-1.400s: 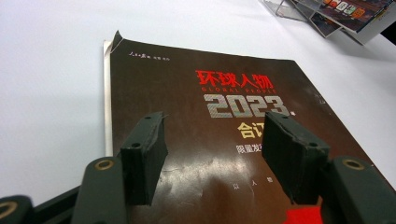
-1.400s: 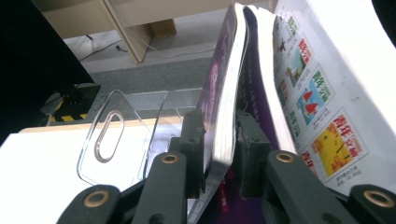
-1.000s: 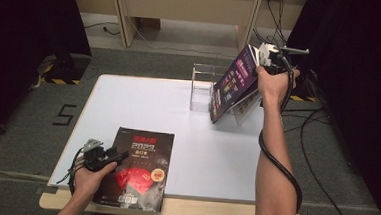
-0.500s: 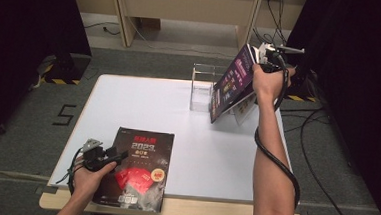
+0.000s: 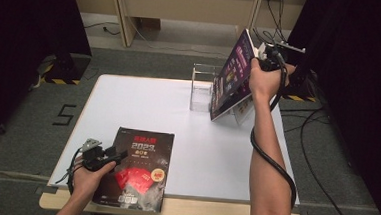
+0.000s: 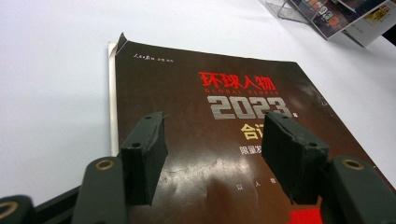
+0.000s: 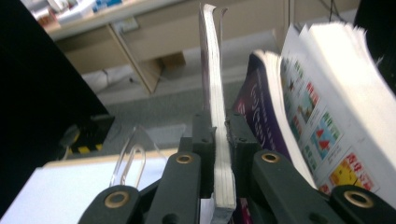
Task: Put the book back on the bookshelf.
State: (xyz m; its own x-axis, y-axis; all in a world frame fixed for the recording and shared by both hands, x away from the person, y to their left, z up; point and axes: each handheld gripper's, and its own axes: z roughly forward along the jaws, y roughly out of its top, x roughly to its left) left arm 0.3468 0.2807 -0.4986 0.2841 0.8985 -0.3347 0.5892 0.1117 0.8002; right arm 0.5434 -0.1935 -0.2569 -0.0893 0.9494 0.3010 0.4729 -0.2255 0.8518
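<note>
**A:** Start at your right gripper [image 7: 219, 140] — its jaws are clenched flat on the edge of a magazine [image 5: 232, 75], the one with the dark purple cover. You can see the stacked white page edges pinched between the black pads, with the covers rising tall and thin above them.

**B:** And where is that magazine sitting?

**A:** You hold it up and tilted at the far right of the worktop [image 5: 143, 104], over the clear acrylic rack [image 5: 202, 88]. Other magazines [image 7: 327, 116] lean just beside it, glossy and printed in bright colours, their pages fanning a little. I judge this one is about half placed: above the rack, not yet resting in it.

**B:** The other hand?

**A:** Your left gripper [image 6: 215, 154] is released, jaws spread wide above the black magazine [image 6: 224, 121] and pressing on nothing. That one lies flat at the near edge of the worktop — shiny dark cover, red and silver lettering, one far corner dog-eared and curled.

**B:** So what's left?

**A:** As I read it, seat the purple one in the rack and let go, then pick up the black one, which is still to be shelved. The worktop itself is smooth, matte white, with a pale wooden front edge.
</note>
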